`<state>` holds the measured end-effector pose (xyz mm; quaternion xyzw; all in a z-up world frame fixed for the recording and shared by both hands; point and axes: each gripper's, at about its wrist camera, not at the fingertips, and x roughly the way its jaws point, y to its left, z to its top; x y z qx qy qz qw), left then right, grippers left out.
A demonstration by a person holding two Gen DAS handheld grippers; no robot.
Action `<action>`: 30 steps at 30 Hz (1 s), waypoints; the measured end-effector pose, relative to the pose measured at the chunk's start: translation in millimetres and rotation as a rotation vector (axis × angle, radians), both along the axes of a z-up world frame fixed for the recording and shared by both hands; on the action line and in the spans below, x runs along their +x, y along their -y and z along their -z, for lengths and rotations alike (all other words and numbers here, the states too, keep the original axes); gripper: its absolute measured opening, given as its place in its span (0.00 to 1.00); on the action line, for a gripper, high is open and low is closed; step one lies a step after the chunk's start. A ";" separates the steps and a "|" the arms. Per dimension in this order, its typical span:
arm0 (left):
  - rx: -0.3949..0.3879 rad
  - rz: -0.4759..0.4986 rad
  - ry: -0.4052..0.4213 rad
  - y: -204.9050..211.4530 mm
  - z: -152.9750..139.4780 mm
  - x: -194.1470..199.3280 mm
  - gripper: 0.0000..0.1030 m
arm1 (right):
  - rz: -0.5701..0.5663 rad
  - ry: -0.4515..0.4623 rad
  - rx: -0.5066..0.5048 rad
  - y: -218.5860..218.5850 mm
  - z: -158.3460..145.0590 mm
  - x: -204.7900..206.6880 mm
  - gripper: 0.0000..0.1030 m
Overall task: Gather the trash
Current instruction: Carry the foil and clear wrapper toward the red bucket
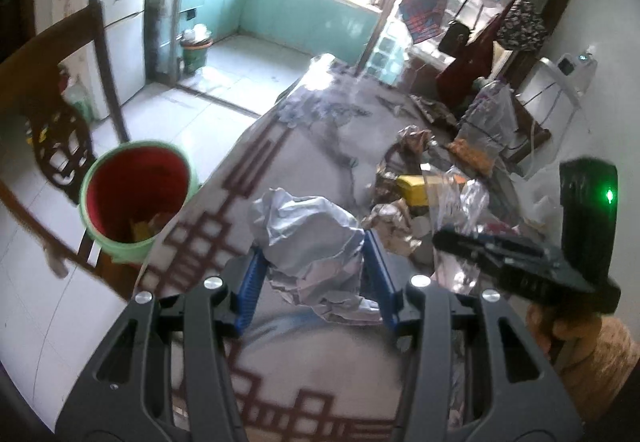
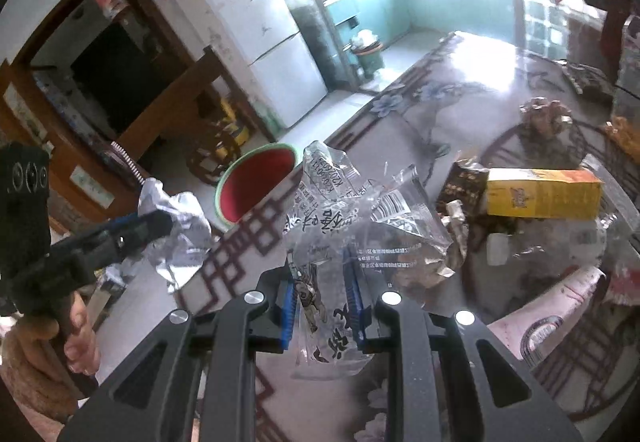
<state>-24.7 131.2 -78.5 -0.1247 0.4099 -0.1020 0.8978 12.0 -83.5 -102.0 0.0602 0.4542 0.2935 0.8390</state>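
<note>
Clear printed wrapper (image 2: pixel 352 226), barcoded, pinched in right hand-held gripper (image 2: pixel 322 294).

Harsh daylight floods a teal-walled kitchen (image 1: pixel 280 8) beyond pale floor tiles (image 1: pixel 192 110), a white fridge (image 2: pixel 260 38) and a dark wooden chair (image 1: pixel 68 130).

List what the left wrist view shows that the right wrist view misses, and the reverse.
Left wrist only: scraps inside the red bin, and a dark wooden chair behind it.
Right wrist only: the clear printed wrapper shut in the right gripper, and a white fridge.
Both: the crumpled silver wrapper in the left gripper, the yellow box, the patterned table.
</note>
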 end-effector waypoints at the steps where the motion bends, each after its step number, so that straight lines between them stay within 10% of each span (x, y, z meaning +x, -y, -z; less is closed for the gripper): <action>1: -0.002 0.012 0.009 0.6 -1.8 5.6 0.45 | 0.021 0.010 0.000 1.3 -2.7 -1.4 0.20; 16: 0.051 0.173 0.078 -14.4 -29.3 80.8 0.45 | 0.381 0.143 -0.006 5.4 -55.0 -12.2 0.21; 30: 0.072 0.200 0.097 -73.6 -33.9 101.0 0.45 | 0.382 0.169 0.002 -66.1 -64.2 10.8 0.21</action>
